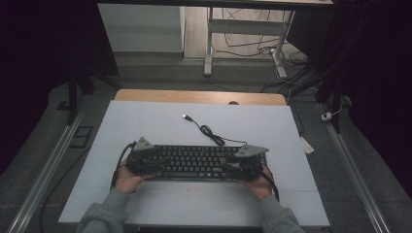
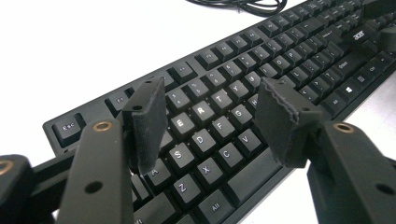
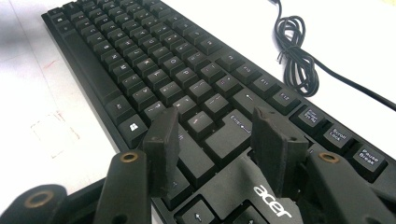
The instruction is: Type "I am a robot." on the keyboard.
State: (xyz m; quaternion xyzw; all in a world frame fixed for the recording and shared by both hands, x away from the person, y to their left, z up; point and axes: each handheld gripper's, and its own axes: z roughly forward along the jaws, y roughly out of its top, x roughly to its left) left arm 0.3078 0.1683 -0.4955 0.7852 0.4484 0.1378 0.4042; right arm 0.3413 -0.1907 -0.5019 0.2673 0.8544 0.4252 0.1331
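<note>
A black Acer keyboard [image 1: 197, 161] lies across the near middle of the white table [image 1: 145, 121]. Its cable [image 1: 210, 132] runs back in a small coil to a USB plug [image 1: 186, 117]. My left gripper [image 1: 159, 166] is over the keyboard's left end. In the left gripper view it [image 2: 211, 88] is open, its pads [image 2: 148, 121] straddling the letter keys [image 2: 201, 112] around E, R, D and F. My right gripper [image 1: 231, 163] is over the right end. It [image 3: 215, 116] stands open above the Enter key [image 3: 229, 135], just beyond the Acer logo [image 3: 273, 205].
A wooden strip [image 1: 199, 96] edges the table's far side. Beyond it stand desk legs [image 1: 209, 48] and floor cables [image 1: 252, 48]. Metal rails [image 1: 48, 165] run along both sides of the table. A faint reddish mark [image 1: 194, 190] lies near the front edge.
</note>
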